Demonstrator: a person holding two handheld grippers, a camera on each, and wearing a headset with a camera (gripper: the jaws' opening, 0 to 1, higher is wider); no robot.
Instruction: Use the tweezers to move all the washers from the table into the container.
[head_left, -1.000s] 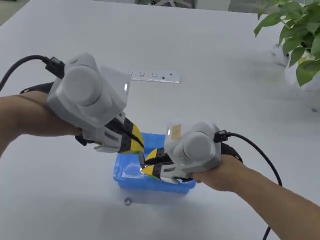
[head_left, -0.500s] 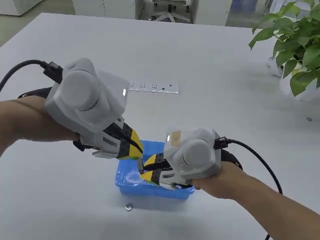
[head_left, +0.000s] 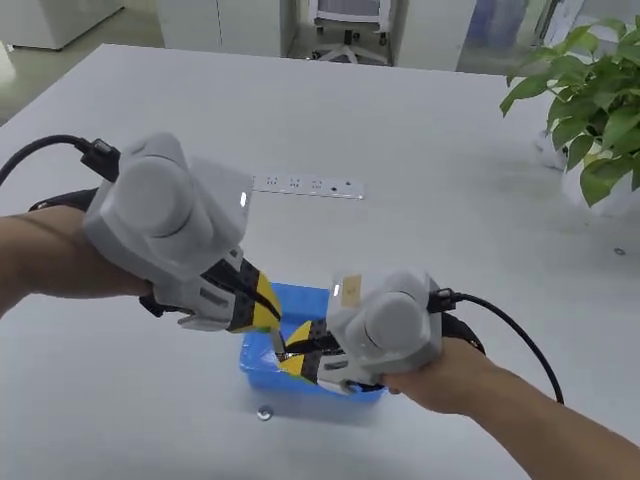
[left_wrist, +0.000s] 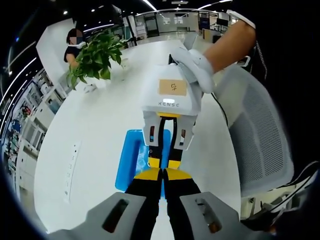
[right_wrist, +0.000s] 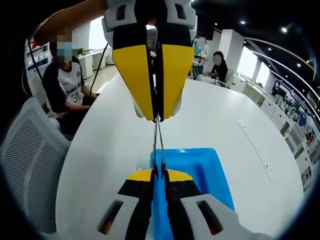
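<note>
While the left gripper (head_left: 270, 322) reaches in from 10 o'clock in the head view, held in a hand at the far left with a black cable (head_left: 45, 148) trailing off its back, its yellow-tipped jaws point down toward the middle of the scene and are pressed together on one end of the tweezers (right_wrist: 158, 142). One small washer (head_left: 264, 413) lies on the white table (head_left: 450, 230) at 7 o'clock from the container (head_left: 310, 384), just beside its front wall and outside it. That container is a shallow blue tray directly below both sets of jaws. In the right gripper view the tweezers run as two thin metal legs from the left gripper's jaws at 12 o'clock down to the right gripper's own jaws at 6 o'clock, above the blue tray. I cannot tell whether the tweezers carry a washer. A white power strip (head_left: 305, 186) lies on the table at 12 o'clock from the container, well apart from it. The right gripper (head_left: 290, 358) comes in from 4 o'clock, its jaws pointing left to meet the left gripper's tips over the tray, closed against the other end of the tweezers. A leafy green plant (head_left: 590, 110) stands at 2 o'clock near the table's far right edge.
</note>
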